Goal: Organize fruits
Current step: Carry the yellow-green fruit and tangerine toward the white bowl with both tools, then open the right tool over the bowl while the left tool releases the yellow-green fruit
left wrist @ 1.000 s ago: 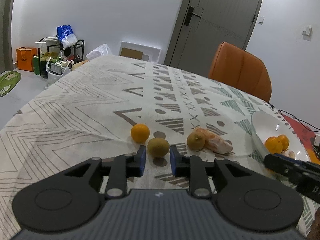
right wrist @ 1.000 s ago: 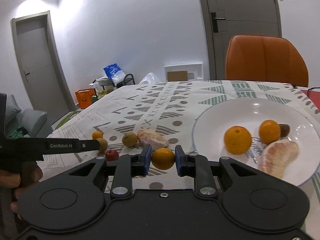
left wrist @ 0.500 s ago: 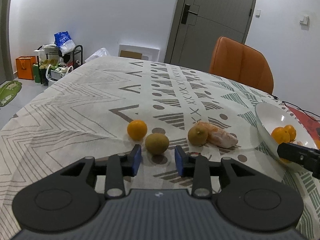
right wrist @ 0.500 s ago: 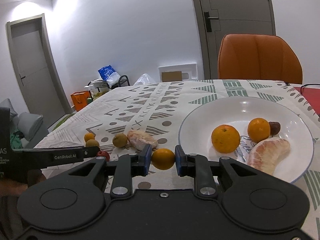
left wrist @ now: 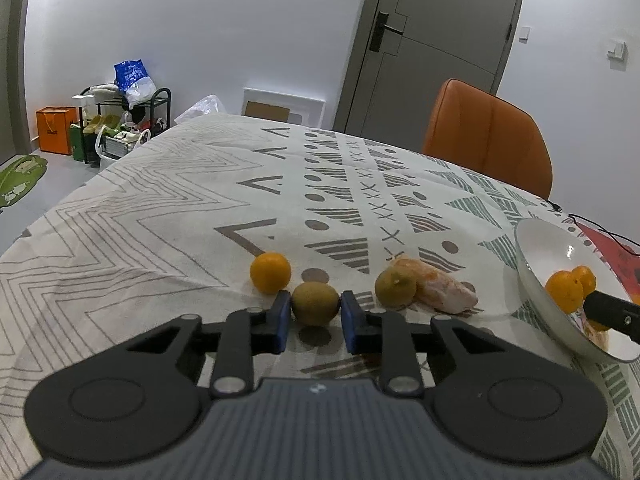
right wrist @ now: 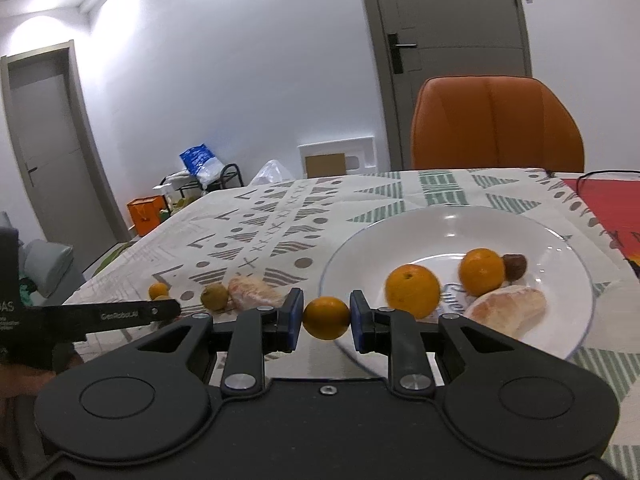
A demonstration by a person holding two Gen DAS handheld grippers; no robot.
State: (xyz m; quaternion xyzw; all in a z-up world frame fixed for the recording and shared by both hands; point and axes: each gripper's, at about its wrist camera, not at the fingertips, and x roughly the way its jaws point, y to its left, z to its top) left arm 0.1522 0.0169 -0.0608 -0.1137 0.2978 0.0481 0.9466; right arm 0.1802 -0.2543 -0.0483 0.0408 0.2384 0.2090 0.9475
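A brownish-green kiwi-like fruit (left wrist: 315,302) sits on the patterned tablecloth (left wrist: 160,220). My left gripper (left wrist: 315,316) is closing its jaws on it, and both blue pads press its sides. An orange (left wrist: 270,273) lies just left of it; a greenish citrus (left wrist: 395,288) and a peeled pomelo segment (left wrist: 444,290) lie to the right. My right gripper (right wrist: 326,320) is shut on a small orange (right wrist: 326,317), held at the near left rim of the white plate (right wrist: 520,220). The plate holds two oranges (right wrist: 413,295), a brown fruit (right wrist: 515,266) and a pomelo segment (right wrist: 508,310).
An orange chair (right wrist: 496,124) stands at the table's far side, with a grey door (left wrist: 432,40) behind it. A shoe rack with bags (left wrist: 124,120) is by the wall at left. A black cable (left wrist: 600,232) runs past the plate. The left gripper's finger (right wrist: 152,312) crosses the right wrist view.
The left jaws widened around the kiwi-like fruit, then closed back onto it. The right gripper kept its orange, which now appears at the plate's rim rather than left of it.
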